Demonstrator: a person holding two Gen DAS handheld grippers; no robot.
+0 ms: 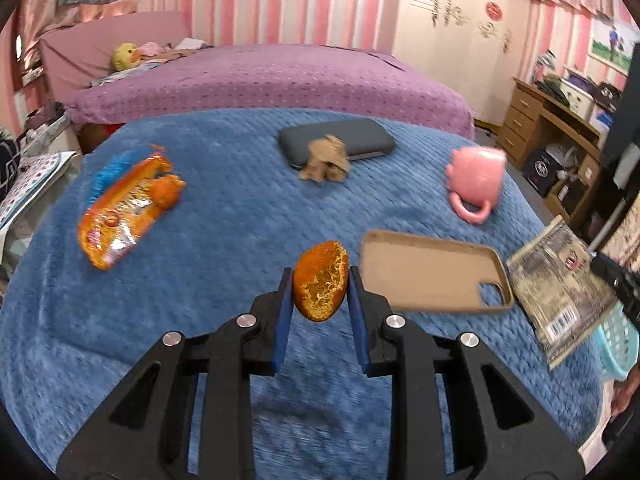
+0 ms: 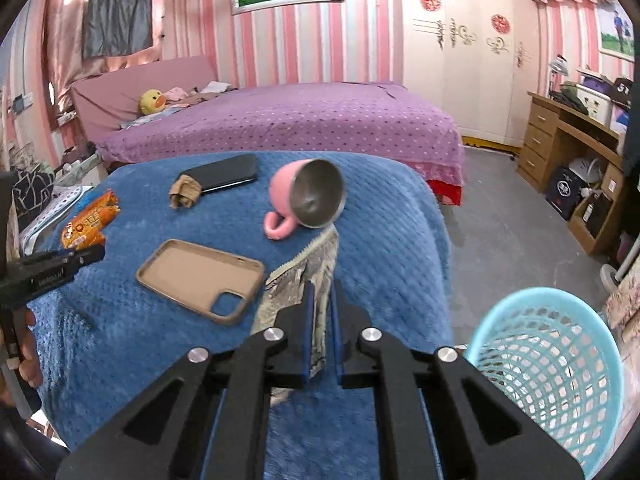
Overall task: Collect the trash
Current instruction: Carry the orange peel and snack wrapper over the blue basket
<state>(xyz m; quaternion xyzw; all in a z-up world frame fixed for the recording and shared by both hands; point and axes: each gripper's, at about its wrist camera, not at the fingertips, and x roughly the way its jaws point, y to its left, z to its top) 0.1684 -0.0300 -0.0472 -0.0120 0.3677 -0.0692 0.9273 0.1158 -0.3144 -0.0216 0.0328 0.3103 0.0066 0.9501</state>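
Right now your left tongs (image 1: 320, 292) pinch an orange peel (image 1: 320, 286), light and bendy, held up over the blue blanket (image 1: 224, 216). Your right tongs (image 2: 321, 320) squeeze a thin, crinkly wrapper (image 2: 296, 280) by its edge, near the basket (image 2: 552, 360).

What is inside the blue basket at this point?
The blue basket shows only its own mesh walls in the right wrist view; no trash is visible inside. Its bottom is cut off by the frame edge, so that part cannot be checked.
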